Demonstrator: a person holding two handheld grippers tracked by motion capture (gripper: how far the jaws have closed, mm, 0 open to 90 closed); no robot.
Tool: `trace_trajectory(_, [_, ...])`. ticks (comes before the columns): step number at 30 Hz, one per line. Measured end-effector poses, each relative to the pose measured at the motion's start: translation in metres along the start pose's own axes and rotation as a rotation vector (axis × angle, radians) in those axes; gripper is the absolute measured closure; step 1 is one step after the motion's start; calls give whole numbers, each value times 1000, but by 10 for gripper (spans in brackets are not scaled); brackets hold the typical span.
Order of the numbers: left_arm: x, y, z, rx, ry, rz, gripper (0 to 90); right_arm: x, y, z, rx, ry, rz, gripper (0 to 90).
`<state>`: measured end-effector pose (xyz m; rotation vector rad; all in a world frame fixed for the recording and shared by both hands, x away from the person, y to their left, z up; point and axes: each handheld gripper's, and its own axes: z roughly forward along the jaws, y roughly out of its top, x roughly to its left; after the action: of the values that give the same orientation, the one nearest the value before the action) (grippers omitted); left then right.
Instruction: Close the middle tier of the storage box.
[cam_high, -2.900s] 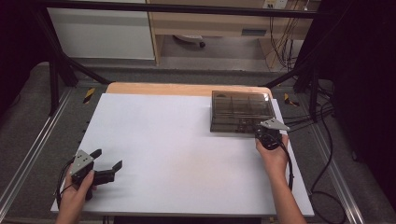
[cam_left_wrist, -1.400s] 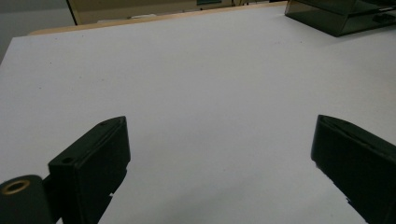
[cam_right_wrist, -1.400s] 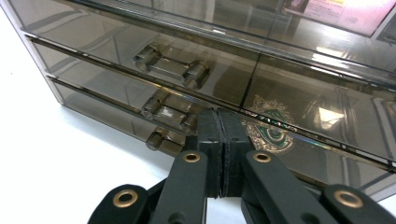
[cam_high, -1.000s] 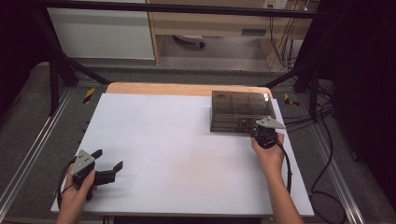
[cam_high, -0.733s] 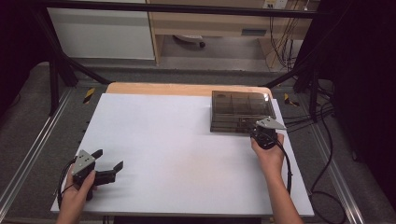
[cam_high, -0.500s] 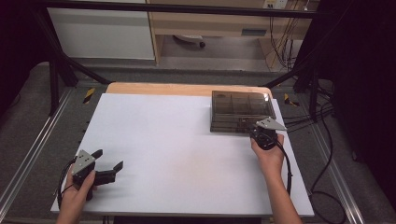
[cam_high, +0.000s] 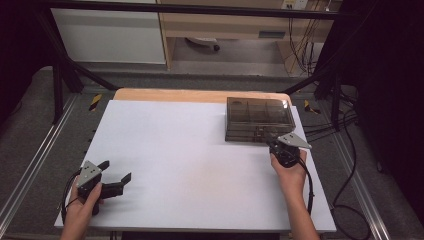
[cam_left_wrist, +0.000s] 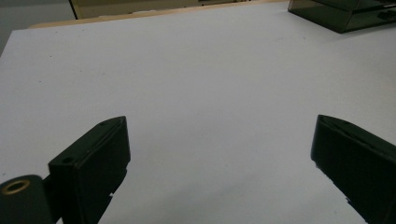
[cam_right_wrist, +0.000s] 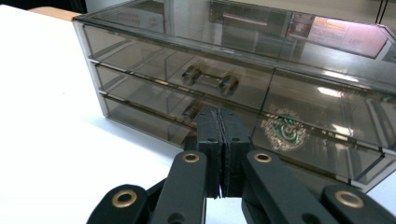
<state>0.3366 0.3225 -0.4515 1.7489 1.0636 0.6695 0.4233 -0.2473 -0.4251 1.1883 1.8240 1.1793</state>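
Very little movement to report. Right gripper (cam_high: 274, 143) hard up against the front of the smoky drawer box (cam_high: 259, 119), same as a second ago, only nudged a touch from where it sat three seconds back. Jaws pressed flat together in the right gripper view, pads meeting along one dark seam, tips (cam_right_wrist: 219, 114) right at the middle drawer's handle (cam_right_wrist: 189, 111). Impossible to tell whether the very tips are nipping that handle or just resting before it. Upper handle (cam_right_wrist: 210, 78) untouched just above.

Box itself parked at the far right of the white table (cam_high: 190, 150), not shifted at all, all three drawers flush and shut. No gap opened yet, so probably the pull not started, the hand settling its hold before drawing back.

Over at the near left corner, left gripper (cam_high: 116, 170) idle as before, jaws spread wide over bare table (cam_left_wrist: 210, 84), nothing between them, well apart from the box. Waiting its turn, by the look of it.
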Motion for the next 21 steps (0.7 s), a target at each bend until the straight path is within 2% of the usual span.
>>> trace_trajectory(7, [-1,0,0,-4,4,3,51,8,1,-9,-18,15,-2,877])
trace_trajectory(13, [0,0,-2,-21,-5,-9,51,9,5,-21,-40,24,4,862])
trace_trajectory(21, [-3,1,-3,-46,1,-1,48,10,9,-29,-63,49,16,781])
